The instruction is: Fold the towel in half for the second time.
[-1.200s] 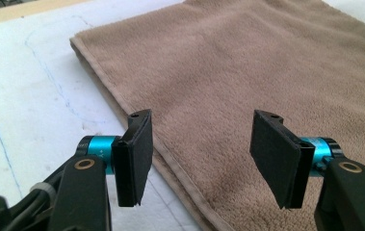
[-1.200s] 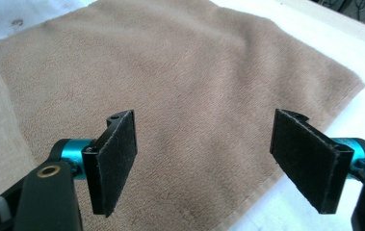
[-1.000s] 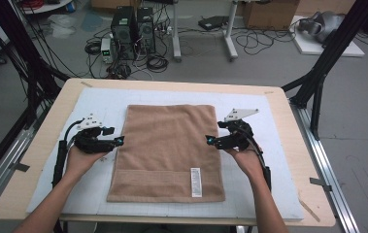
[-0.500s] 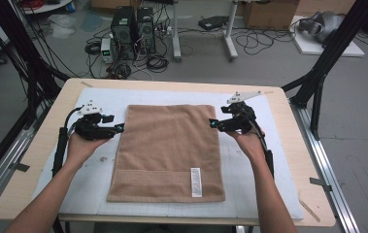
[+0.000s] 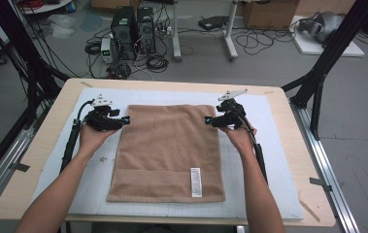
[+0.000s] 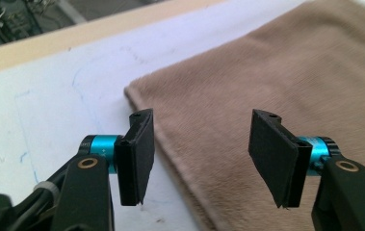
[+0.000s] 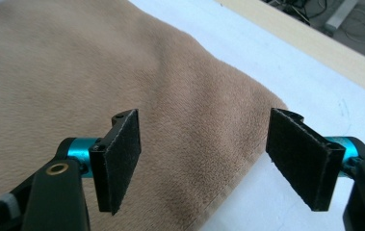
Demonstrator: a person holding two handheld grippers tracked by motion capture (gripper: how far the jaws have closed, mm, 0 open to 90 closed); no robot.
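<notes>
A brown towel (image 5: 167, 150) lies flat on the white mat (image 5: 96, 179), with a white label (image 5: 196, 182) near its front edge. My left gripper (image 5: 125, 120) is at the towel's left edge close to the far left corner, open. In the left gripper view its jaws (image 6: 202, 154) straddle the towel (image 6: 291, 72) edge without pressing it, and they have just been closing a little. My right gripper (image 5: 209, 120) is open at the right edge near the far right corner. In the right gripper view (image 7: 204, 161) the towel (image 7: 74, 72) edge runs between the jaws, untouched.
The mat covers most of a wooden table (image 5: 41, 160) whose bare border runs all round. Black frame posts (image 5: 317, 87) stand at the table's far corners. Computers and cables (image 5: 133, 34) sit on the floor beyond.
Both hands have slid away from me along the towel's side edges, from about mid-length to near the far corners. The towel has not moved.
</notes>
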